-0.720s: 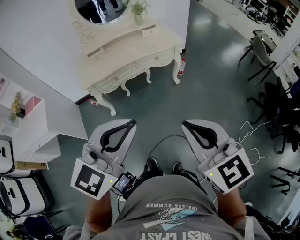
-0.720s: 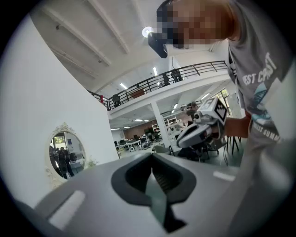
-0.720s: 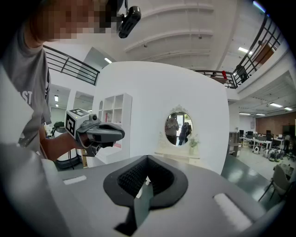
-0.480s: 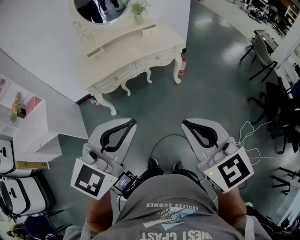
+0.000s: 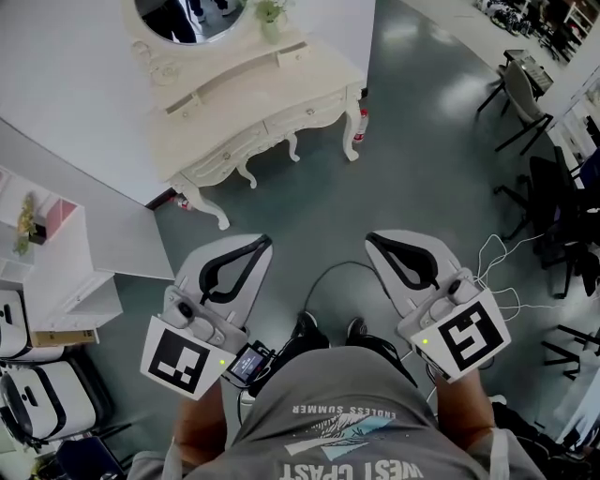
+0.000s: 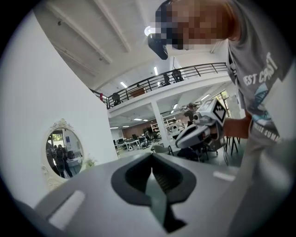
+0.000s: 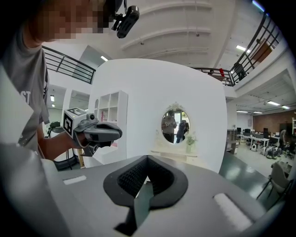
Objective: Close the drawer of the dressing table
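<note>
From the head view, the cream desk (image 5: 246, 94) stands against the white wall at the top of the picture, well apart from both grippers. An oval mirror (image 5: 184, 13) rises at its back edge, and a small potted plant (image 5: 270, 13) sits beside the mirror. The drawers (image 5: 309, 111) run along the desk's front edge, but whether one stands open is too small to tell. The left gripper (image 5: 263, 245) and the right gripper (image 5: 370, 240) hang side by side over the grey floor (image 5: 422, 150), low in the picture and just ahead of the person's grey shirt (image 5: 342, 412). A white shelf unit (image 5: 66, 262) stands at the left and dark chairs (image 5: 525, 98) at the right. In the left gripper view, the left gripper (image 6: 152, 163) has its fingers closed tip to tip with nothing between them. Beyond them are the mirror (image 6: 64, 152) on the wall at the left and the right gripper (image 6: 200, 131) at the right. In the right gripper view, the right gripper (image 7: 147, 167) likewise has its fingers closed and empty. The desk (image 7: 175, 155) and mirror (image 7: 175, 122) lie straight ahead, and the left gripper (image 7: 95, 131) is at the left.
</note>
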### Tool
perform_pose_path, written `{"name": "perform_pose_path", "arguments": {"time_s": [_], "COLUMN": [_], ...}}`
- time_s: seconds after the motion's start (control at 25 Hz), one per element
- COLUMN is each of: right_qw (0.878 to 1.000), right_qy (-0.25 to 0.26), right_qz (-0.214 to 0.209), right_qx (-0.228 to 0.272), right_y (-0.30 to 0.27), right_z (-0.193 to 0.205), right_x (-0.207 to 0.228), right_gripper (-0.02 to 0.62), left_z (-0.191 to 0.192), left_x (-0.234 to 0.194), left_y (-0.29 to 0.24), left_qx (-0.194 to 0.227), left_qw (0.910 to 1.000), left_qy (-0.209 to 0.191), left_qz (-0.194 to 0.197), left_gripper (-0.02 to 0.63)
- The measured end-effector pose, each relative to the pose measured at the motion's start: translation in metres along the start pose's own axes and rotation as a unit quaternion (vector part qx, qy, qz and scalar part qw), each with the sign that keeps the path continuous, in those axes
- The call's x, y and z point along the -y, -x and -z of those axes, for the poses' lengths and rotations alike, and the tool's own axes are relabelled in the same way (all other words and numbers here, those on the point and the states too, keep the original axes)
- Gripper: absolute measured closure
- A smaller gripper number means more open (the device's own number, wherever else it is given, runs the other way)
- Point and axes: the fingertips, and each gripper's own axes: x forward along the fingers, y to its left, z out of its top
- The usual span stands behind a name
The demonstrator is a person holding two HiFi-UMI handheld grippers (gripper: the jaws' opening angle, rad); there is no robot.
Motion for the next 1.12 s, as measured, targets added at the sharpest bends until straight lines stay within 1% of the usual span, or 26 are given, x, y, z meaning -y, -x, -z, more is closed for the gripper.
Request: {"name": "perform_pose_path", "arguments": {"time_s": [0.16, 0.32, 0.6, 0.8, 0.96, 1.12], "right_qw": [1.000, 0.999, 0.999, 0.999, 0.999, 1.000], "right_qy": [-0.004, -0.019, -0.005, 0.000, -0.003, -0.004], "right_qz": [0.009, 0.027, 0.046, 0.040, 0.025, -0.001], "right_qx": [0.002, 0.020, 0.024, 0.021, 0.024, 0.027], "right_y": [-0.017, -0.029, -0.046, -0.061, -0.081, -0.104], "right_z": [-0.007, -0.017, -0.035, -0.038, -0.035, -0.034], "right_x": [-0.002, -0.006, -0.010, 0.002, 0.026, 0.059], "right_gripper": [0.594, 0.594, 0.595, 0.595, 0.595, 0.595], "left_z": [0.007, 0.016, 0.023, 0.027, 0.037, 0.041], "left_x": [-0.018, -0.032, -0.052, -0.065, -0.079, -0.097], "left_y": [0.004, 0.012, 0.024, 0.021, 0.005, -0.021], "left_qx": [0.008, 0.018, 0.031, 0.028, 0.013, -0.003], "left_qw": [1.0000, 0.9997, 0.9993, 0.9995, 0.9999, 0.9995], "left_qy": [0.002, -0.001, 0.000, 0.002, 0.008, 0.017], "left_qz": [0.005, 0.014, 0.023, 0.015, 0.000, -0.028], "left_gripper": [0.603, 0.603, 0.603, 0.603, 0.603, 0.603]}}
